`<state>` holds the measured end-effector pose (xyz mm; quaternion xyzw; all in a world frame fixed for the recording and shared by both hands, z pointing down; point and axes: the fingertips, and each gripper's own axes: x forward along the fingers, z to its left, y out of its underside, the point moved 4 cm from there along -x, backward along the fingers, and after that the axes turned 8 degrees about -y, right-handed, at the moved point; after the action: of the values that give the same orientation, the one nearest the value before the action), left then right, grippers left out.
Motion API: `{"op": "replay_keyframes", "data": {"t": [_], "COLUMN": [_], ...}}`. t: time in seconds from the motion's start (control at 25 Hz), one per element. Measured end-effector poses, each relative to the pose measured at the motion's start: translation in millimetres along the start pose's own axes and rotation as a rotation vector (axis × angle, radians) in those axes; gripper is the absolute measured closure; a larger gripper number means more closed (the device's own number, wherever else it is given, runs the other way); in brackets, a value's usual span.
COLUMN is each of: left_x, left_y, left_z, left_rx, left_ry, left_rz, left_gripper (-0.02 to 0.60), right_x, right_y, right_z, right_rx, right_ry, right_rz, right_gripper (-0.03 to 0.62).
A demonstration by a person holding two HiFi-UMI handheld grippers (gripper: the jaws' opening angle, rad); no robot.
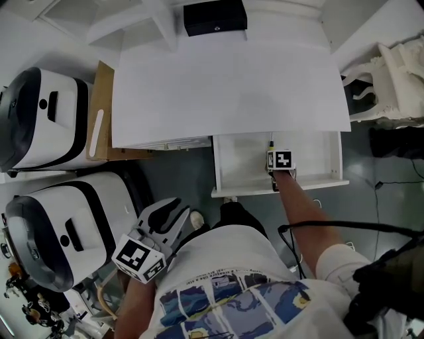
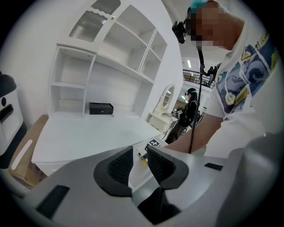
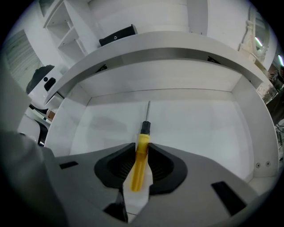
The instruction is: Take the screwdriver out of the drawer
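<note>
Screwdriver (image 3: 140, 159): translucent yellow handle, black collar; drawer (image 3: 199, 128) and desk (image 1: 225, 93) plain white, box (image 1: 214, 17) black, left gripper (image 2: 140, 153) and right gripper (image 3: 141, 147) grey with black ribbed pads, marker cube (image 1: 140, 258) black-and-white squares.

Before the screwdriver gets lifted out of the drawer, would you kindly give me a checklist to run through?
1. White drawer pulled open: ok.
2. Yellow-handled screwdriver lying between the jaws of the right hand-held gripper: ok.
3. Pads closed on the handle: ok, they appear to touch both sides.
4. Grip firm enough to lift: cannot tell.
5. Left hand-held gripper empty, jaws apart, away from the drawer: ok.
</note>
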<state>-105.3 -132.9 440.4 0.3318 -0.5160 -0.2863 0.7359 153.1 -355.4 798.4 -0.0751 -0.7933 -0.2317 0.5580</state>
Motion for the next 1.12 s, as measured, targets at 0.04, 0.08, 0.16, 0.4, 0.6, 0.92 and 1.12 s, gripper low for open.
{"op": "replay_keyframes", "data": {"t": [0.04, 0.08, 0.16, 0.4, 0.6, 0.92, 1.12], "left_x": [-0.8, -1.6, -3.4, -8.9, -14.6, -28.2, -39.0], "left_y": [0.2, 0.2, -0.5, -0.4, 0.5, 8.5, 12.1], "left_z": [1.0, 1.9, 3.6, 8.5, 12.8, 19.0, 24.0], "left_rx": [0.002, 0.003, 0.002, 0.009, 0.011, 0.016, 0.018], "left_ry": [-0.002, -0.004, -0.011, -0.010, 0.003, 0.037, 0.055], "left_rz": [0.001, 0.002, -0.002, -0.012, -0.028, -0.059, -0.089], "left_gripper": [0.477, 0.477, 0.479, 0.479, 0.479, 0.479, 0.479], "right_x": [1.2, 2.2, 2.7, 3.2, -3.2, -21.8, -38.9], "right_y": [0.4, 0.9, 1.9, 1.1, 0.3, -4.1, -9.0], "right_z": [0.7, 0.7, -0.2, -1.5, 2.8, 23.8, 34.4], "right_rx": [-0.003, -0.004, 0.001, -0.013, -0.011, -0.057, -0.120], "right_ry": [-0.003, -0.005, -0.008, -0.019, -0.038, -0.076, -0.068], "right_rz": [0.005, 0.010, 0.014, 0.025, 0.023, 0.069, 0.093], "right_gripper": [0.492, 0.495, 0.497, 0.499, 0.500, 0.500, 0.500]}}
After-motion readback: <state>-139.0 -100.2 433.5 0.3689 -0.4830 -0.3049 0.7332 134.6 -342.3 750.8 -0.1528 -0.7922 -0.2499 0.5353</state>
